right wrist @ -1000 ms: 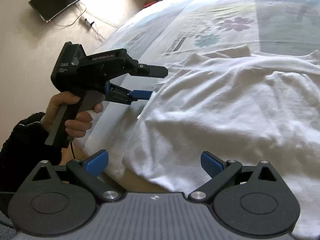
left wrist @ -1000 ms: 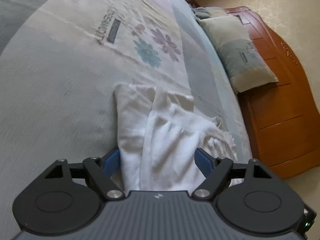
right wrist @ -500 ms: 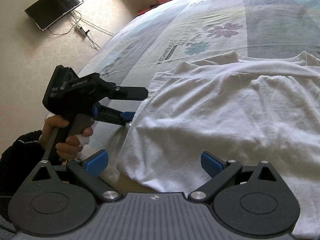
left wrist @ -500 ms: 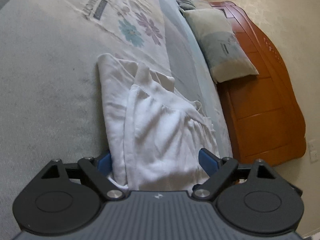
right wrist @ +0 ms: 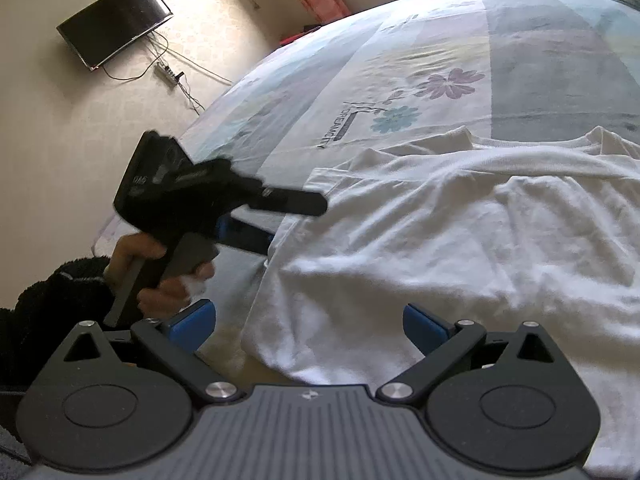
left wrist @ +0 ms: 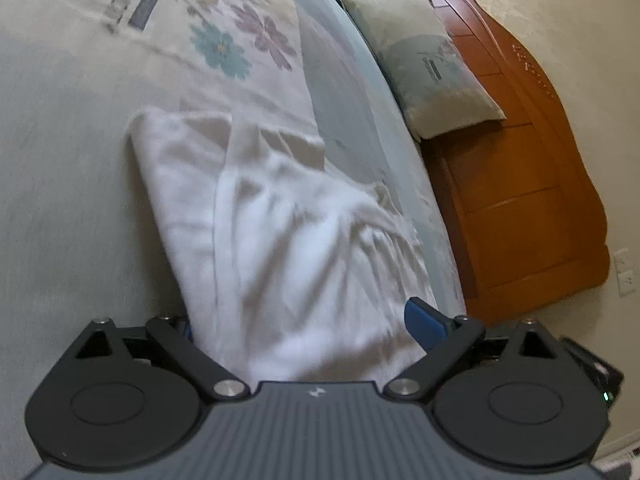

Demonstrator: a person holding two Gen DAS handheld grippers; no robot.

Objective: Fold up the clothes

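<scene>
A white T-shirt (right wrist: pixel 460 240) lies spread on the flowered bed cover (right wrist: pixel 520 60), rumpled, with its left side folded in. Seen from the left wrist, the shirt (left wrist: pixel 288 240) runs away from me along its side edge. My left gripper (left wrist: pixel 306 322) has its jaws wide and still opening; cloth lies between the blue pads (left wrist: pixel 426 320), which do not press on it. The right wrist view shows that left gripper (right wrist: pixel 294 224) at the shirt's left edge, held by a hand (right wrist: pixel 160 268). My right gripper (right wrist: pixel 308 322) stands open over the shirt's near corner.
A pillow (left wrist: pixel 424 64) leans against the orange wooden headboard (left wrist: pixel 520 200) at the far end of the bed. A dark screen (right wrist: pixel 116 22) hangs on the wall with a power strip (right wrist: pixel 168 74) and cables below it. The bed's edge runs just under my right gripper.
The left gripper's jaws have spread wider around the shirt's side, and it has swung slightly and drawn back along the edge. The right gripper has stayed open over the near corner.
</scene>
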